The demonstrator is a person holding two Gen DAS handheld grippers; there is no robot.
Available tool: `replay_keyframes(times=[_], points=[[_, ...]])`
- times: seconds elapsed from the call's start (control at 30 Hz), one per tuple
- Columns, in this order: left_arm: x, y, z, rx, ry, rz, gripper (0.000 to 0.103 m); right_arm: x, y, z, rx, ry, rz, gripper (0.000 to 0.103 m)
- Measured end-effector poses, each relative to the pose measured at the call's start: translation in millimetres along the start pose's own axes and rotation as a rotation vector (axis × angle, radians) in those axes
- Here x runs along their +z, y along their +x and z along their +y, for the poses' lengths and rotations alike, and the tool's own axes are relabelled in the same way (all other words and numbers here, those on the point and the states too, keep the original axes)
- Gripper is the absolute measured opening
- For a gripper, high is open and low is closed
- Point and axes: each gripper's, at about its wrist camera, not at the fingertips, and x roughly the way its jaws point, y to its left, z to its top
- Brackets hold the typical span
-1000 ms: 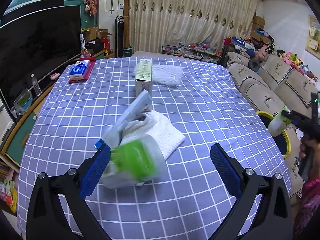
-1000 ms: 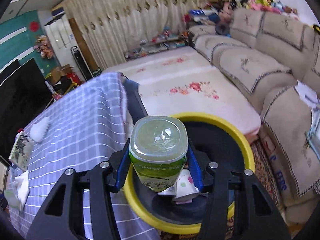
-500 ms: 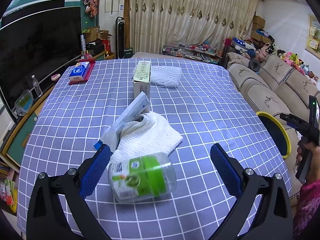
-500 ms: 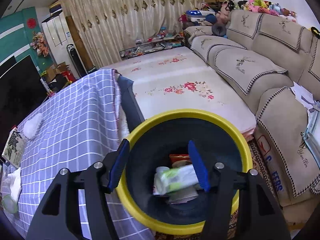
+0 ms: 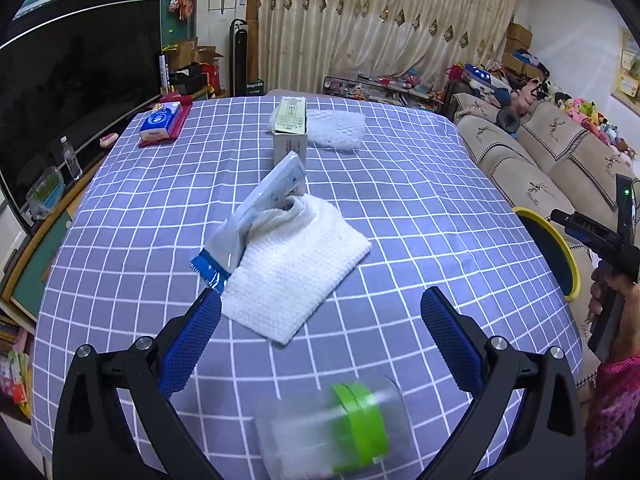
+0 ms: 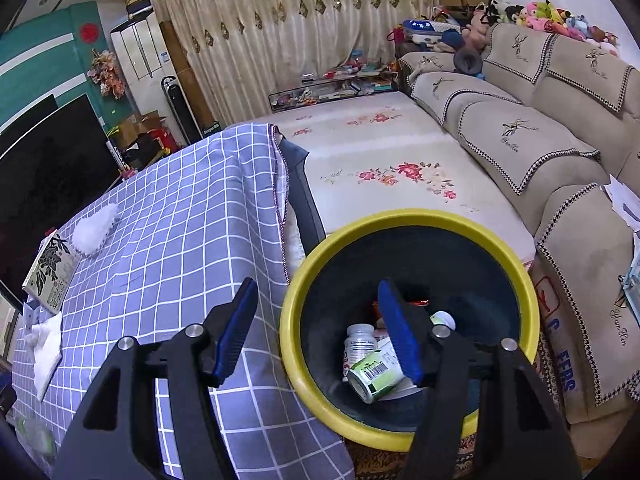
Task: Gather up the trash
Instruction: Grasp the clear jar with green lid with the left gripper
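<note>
Purple checked cloth covers the tabletop (image 5: 400, 200), with a sofa (image 6: 540, 140) along the right side of the room and pale curtains at the far wall. On the cloth a white knitted towel (image 5: 296, 272) is spread near the middle, and a blue-edged plastic wrapper (image 5: 256, 216) is propped on its left side. Farther off, a tall carton (image 5: 291, 128) is seen beside a white mesh pad (image 5: 336, 130), and a blue tissue pack (image 5: 160, 124) lies at the far left. The left hand-held gripper (image 5: 320, 348) is held wide apart above the near edge, gripping nothing; a blurred clear bottle with a green label (image 5: 344, 428) is seen low between its arms. The right hand-held gripper (image 6: 320, 332) is likewise spread wide and empty, over the rim of a yellow-rimmed bin (image 6: 296, 340) standing just beside the tabletop. Inside the bin a green-labelled bottle (image 6: 374, 376) lies on its side, touching a white pill bottle (image 6: 360, 342).
</note>
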Motion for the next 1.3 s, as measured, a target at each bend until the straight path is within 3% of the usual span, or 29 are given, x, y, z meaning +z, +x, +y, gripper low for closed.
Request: replay_keyframes(times=[0.27,0.47,0.67,0.87,0.97,1.3], points=[[-11,22,-2,-0.009,-0.026,0.018,0.098,2,-6,6,0.028,0.013,-0.019,0.060],[-7,12,-10,0.018,0.016,0.007,0.098,7,-12,8,0.025,0.002,-0.031,0.060],[-22,1,-14,0.036,0.049,0.107,0.098,8,-18,20,0.081,-0.010,-0.046,0.060],[-40,-15,-7,0.068,0.006,0.126,0.098,4,-23,34,0.151,-0.033,-0.050,0.060],[-43,-11,-2,0.062,-0.052,0.120,0.098,0,-25,37,0.175,-0.027,-0.048,0.060],[-55,7,-14,0.087,-0.077,0.156,0.098,-2,-40,28,0.202,0.001,-0.077,0.062]])
